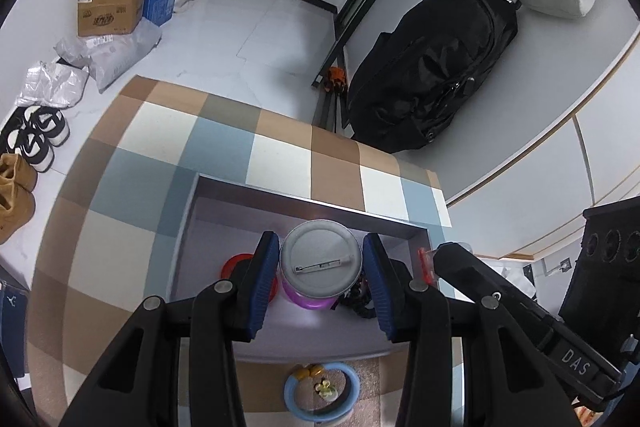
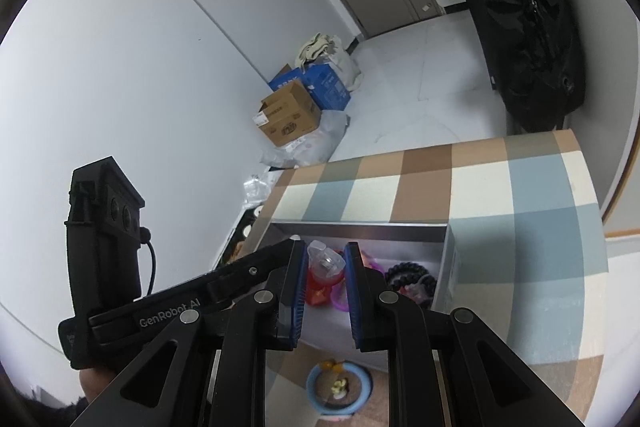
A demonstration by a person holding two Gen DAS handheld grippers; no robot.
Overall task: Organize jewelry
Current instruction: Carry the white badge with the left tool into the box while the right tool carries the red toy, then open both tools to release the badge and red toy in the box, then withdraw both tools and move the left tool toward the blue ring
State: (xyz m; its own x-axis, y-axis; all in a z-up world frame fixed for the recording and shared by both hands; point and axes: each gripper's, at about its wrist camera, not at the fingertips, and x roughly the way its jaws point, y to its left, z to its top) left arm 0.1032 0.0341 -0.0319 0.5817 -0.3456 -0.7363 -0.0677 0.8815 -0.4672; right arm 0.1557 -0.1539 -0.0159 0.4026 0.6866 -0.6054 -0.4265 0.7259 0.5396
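A shallow grey open-topped box (image 1: pixel 224 211) sits on the counter (image 1: pixel 132 195), which is covered in brown, cream and blue checks; every place below is given from this box.

Above the middle of the box, the left tool (image 1: pixel 320 259) has its blue-padded jaws set on either side of a round container with a grey lid and purple body (image 1: pixel 320 263). The pads look to be touching its sides, so the tool appears to hold it, though contact is hard to confirm on the right pad. A small silver bar-shaped clip (image 1: pixel 322 266) lies on the lid. Inside the box, just left of the container, lies a red ring-shaped bangle (image 1: pixel 236 263), partly hidden by the left finger. To the container's right is a dark beaded bracelet (image 1: pixel 360 301), also inside the box.

At the box's right edge, the right tool (image 2: pixel 326 267) is closed narrowly on a small clear plastic piece with a red part beneath it (image 2: pixel 325 263), held over the box interior. In the right wrist view a black beaded bracelet (image 2: pixel 410 277) lies coiled in the box near its right wall, with pink rings (image 2: pixel 340 301) beside it.

Outside the box, on the counter just beyond its near wall, rests a light blue ring-shaped bangle (image 1: pixel 294 393) with small yellow trinkets (image 1: pixel 308 373) on and inside it.
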